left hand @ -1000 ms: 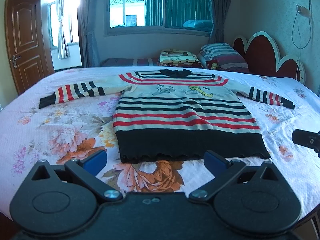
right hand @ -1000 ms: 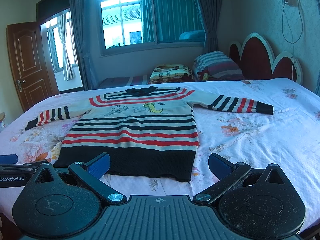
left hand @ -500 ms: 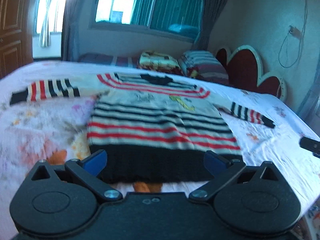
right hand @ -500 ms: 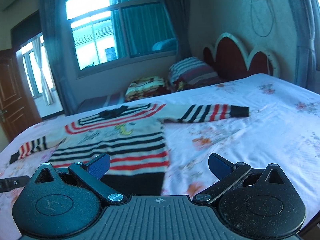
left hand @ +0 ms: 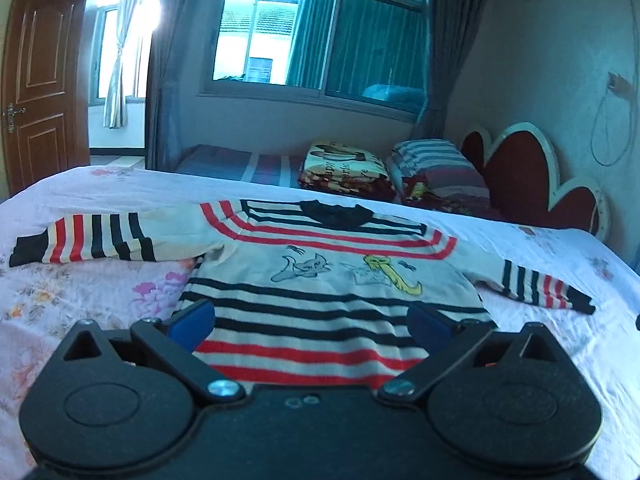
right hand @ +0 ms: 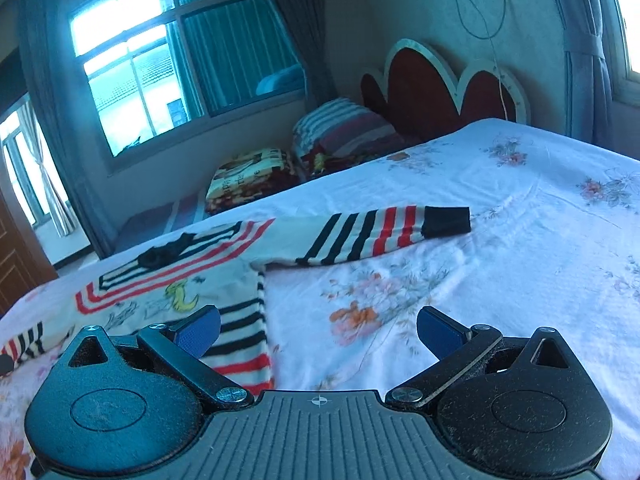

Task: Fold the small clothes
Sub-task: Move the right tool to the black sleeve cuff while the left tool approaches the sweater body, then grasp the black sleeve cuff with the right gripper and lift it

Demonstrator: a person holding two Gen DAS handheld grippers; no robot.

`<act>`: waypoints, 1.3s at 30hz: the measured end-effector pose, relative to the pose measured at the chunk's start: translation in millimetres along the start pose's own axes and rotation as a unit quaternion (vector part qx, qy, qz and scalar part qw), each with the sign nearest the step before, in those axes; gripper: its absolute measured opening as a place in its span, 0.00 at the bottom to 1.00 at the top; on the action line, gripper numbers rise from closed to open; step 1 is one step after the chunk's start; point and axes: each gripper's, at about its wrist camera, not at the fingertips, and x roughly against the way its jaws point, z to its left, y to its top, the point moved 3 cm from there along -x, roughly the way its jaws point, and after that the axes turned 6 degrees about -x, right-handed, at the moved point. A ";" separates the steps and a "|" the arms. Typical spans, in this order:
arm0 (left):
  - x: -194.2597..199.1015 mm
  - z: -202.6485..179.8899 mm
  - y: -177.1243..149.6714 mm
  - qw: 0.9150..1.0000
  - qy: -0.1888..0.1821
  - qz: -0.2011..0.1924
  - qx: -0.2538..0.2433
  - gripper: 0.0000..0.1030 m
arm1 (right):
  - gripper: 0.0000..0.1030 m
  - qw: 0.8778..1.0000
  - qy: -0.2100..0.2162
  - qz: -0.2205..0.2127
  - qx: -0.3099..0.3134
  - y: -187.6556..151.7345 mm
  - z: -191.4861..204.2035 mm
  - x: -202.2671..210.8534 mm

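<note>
Bedroom light falls on a wide bed (left hand: 100, 208) dressed in a white floral sheet, and on it lies our striped sweater (left hand: 320, 280), spread flat and face up with both sleeves stretched out to the sides. It is cream with black and red bands, a black collar (left hand: 334, 214) at the far end, and two small cartoon figures stitched across the chest. We hold our left gripper (left hand: 310, 324) low over the lower half of the body, its jaws released and spread wide, the blue pads (left hand: 190, 322) framing the red and black bands with nothing between them. Our right gripper (right hand: 318, 332) is off to the sweater's right side; its jaws are likewise released and wide apart, the left pad over the edge of the striped body and the right pad over bare sheet. From that view the right sleeve (right hand: 384, 232) runs away from the body across the sheet, ending in a black cuff (right hand: 446, 222) that lies flat. The left sleeve (left hand: 92, 238) reaches toward the other edge of the bed. Beyond the sweater, folded blankets (left hand: 346, 168) and a striped pillow (left hand: 436, 164) sit at the far side of the bed near a red scalloped headboard (left hand: 532, 184). Behind them is a large window (left hand: 320, 28) with dark curtains, and a brown wooden door (left hand: 38, 80) stands at the left.
</note>
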 end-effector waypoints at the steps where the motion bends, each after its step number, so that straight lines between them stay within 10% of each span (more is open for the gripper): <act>1: -8.0 -0.3 2.6 1.000 0.003 0.004 0.001 0.99 | 1.00 1.000 -0.006 -0.003 0.000 4.0 -2.6 -5.5; 13: -93.8 -15.5 15.7 0.999 0.022 0.046 -0.017 0.99 | 0.97 0.998 -0.045 -0.033 -0.039 48.9 -57.5 -91.7; 15: -108.1 -21.1 18.1 0.998 0.025 0.052 -0.019 0.99 | 0.66 0.997 -0.052 -0.029 -0.047 55.2 -66.9 -108.9; 19: -132.7 -33.8 23.6 0.998 0.028 0.050 -0.027 0.99 | 0.66 0.995 -0.053 -0.023 -0.086 64.3 -90.2 -144.7; 23: -157.8 -43.7 25.1 0.998 0.026 0.053 -0.024 0.99 | 0.35 0.992 -0.051 -0.009 -0.117 65.4 -109.9 -182.7; 33: -208.9 -60.6 16.4 0.994 0.041 0.093 -0.041 0.99 | 0.35 0.959 -0.050 0.016 -0.278 63.0 -177.4 -257.1; 39: -222.8 -59.1 19.8 0.993 0.047 0.104 -0.037 0.99 | 0.28 0.960 -0.051 0.005 -0.274 67.5 -181.9 -262.1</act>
